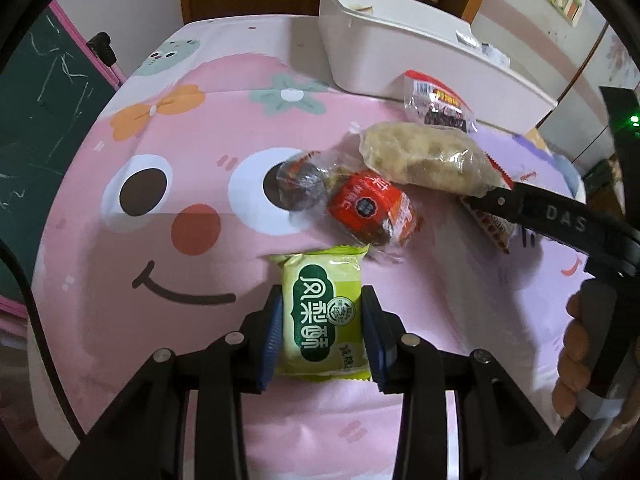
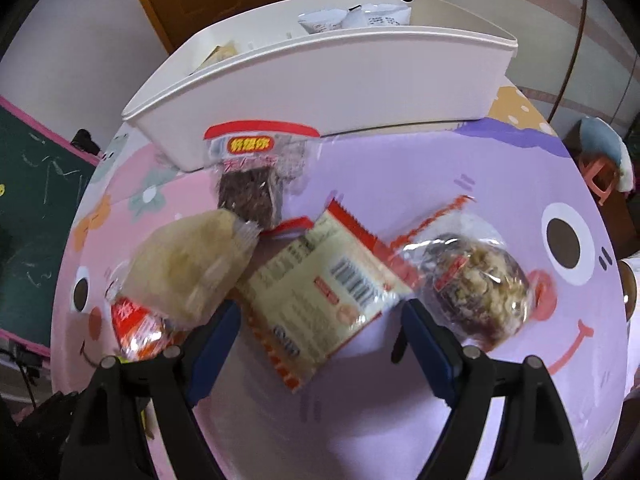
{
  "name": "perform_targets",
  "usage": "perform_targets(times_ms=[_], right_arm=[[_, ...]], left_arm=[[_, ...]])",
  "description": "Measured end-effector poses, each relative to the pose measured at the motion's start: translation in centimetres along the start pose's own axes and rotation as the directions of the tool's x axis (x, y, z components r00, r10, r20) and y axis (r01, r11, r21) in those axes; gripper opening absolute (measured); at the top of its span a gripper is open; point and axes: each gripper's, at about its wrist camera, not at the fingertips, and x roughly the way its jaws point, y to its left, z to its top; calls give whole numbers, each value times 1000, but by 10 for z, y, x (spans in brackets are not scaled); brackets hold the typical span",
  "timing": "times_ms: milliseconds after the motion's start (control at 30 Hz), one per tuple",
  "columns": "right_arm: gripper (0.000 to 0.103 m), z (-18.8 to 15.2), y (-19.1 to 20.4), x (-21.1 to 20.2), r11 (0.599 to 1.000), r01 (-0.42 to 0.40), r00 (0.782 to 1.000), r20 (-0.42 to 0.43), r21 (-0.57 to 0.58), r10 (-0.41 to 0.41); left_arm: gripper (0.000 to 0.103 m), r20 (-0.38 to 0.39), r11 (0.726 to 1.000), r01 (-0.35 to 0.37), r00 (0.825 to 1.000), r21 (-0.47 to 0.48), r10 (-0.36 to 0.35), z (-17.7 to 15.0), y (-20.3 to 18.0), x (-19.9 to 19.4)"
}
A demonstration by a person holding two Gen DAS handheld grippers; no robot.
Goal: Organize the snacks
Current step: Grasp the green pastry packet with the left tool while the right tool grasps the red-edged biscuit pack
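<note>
A green snack packet (image 1: 322,320) lies on the pink cartoon tablecloth (image 1: 180,260), and my left gripper (image 1: 322,300) is shut on it, blue pads pressing on both long sides. My right gripper (image 2: 320,308) stands open, pointing down over a cream and red packet with a barcode (image 2: 320,284) that lies between its fingers without touching them. Beside it lie a pale bun in clear wrap (image 2: 188,268), a red round snack (image 2: 136,332), a dark cake under a red label (image 2: 252,184) and a nut ball in clear wrap (image 2: 476,284).
A white bin (image 2: 320,80) stands at the table's far side with a few packets inside. In the left wrist view the bun (image 1: 428,160), the red snack (image 1: 368,204) and a dark wrapped sweet (image 1: 300,180) crowd together. A hand (image 1: 576,352) holds the right gripper's handle.
</note>
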Motion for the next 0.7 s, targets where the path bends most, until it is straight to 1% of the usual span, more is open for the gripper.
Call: perform_targets(times_ms=[133,200,333,467,500,533,567,600,667,700], right_arm=[[83,10,6,6,999,8,1000,13,41,-8],[83,13,8,8,999,33,999,15,37,-34],[84,19,23,17,995,101,995,13,15,-101],[83,20,35,24,987,160,987,30,-17,-160],[81,20,37,25,985,168,985,38,-29,-167],[76,20,38,25,983,177,983,56,-43,-174],[61,19,39,23,984,165,984,77,-63,-160],[53,18,40,22,985,156,985,83,-78,-150],[47,16,38,19,985,140,988,85,-99,-132],[47,13,35,18,986,133,988,87,-102,-124]], left_arm=[[35,11,1000,26,1000,-6,-26,5,5,4],[35,17,999,38,999,-13,-38,7,8,5],[35,26,999,47,999,-11,-47,8,9,7],[35,30,999,48,998,-5,-48,7,8,6],[35,30,999,48,998,-5,-48,7,8,6],[35,29,999,49,998,-6,-49,7,9,6],[35,31,999,50,998,-5,-49,7,9,6],[35,32,999,51,998,-6,-51,7,9,6],[35,33,999,51,998,-8,-51,7,9,6],[35,33,999,52,998,-9,-52,7,9,7]])
